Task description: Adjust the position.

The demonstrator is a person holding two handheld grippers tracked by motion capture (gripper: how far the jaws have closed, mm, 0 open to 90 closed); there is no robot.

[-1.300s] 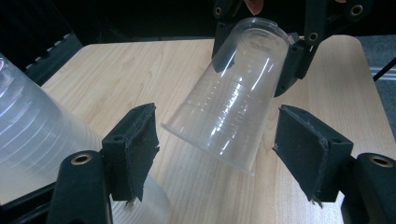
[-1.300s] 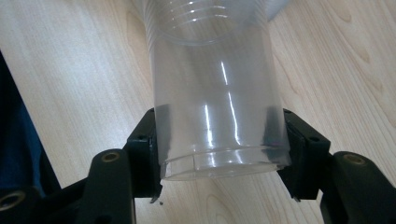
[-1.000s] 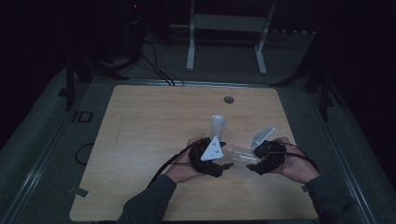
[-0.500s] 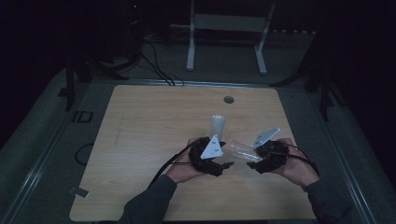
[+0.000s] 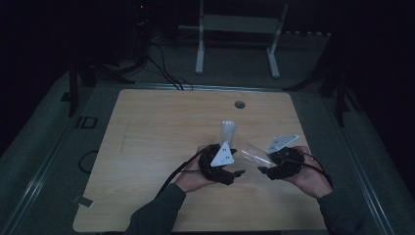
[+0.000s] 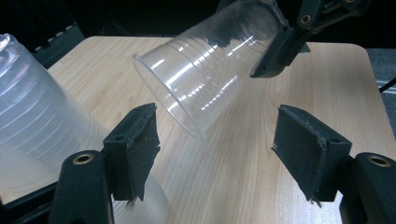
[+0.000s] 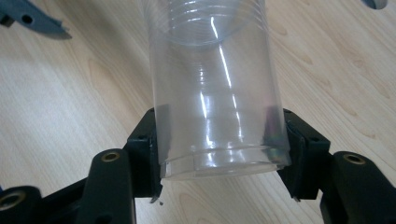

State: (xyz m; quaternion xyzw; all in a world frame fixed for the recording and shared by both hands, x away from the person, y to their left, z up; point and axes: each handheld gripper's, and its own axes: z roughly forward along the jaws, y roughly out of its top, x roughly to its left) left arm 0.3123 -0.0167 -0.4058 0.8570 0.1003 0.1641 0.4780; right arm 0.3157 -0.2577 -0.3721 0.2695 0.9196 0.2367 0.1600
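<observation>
Clear glossy plastic over pale matt wood

The ribbed, see-through plastic cup (image 7: 217,88) shines with bright streaks; the cloudier ribbed plastic cup stack (image 6: 42,135) looks duller. The light wooden tabletop (image 5: 161,127) is smooth, matt and grained. The black jaw pads (image 6: 299,154) look rough, with frayed edges.

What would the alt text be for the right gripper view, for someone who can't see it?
A clear plastic cup is clamped near its base between the right gripper's two black jaws, its open mouth pointing away. A pale wooden table lies behind it.
</observation>
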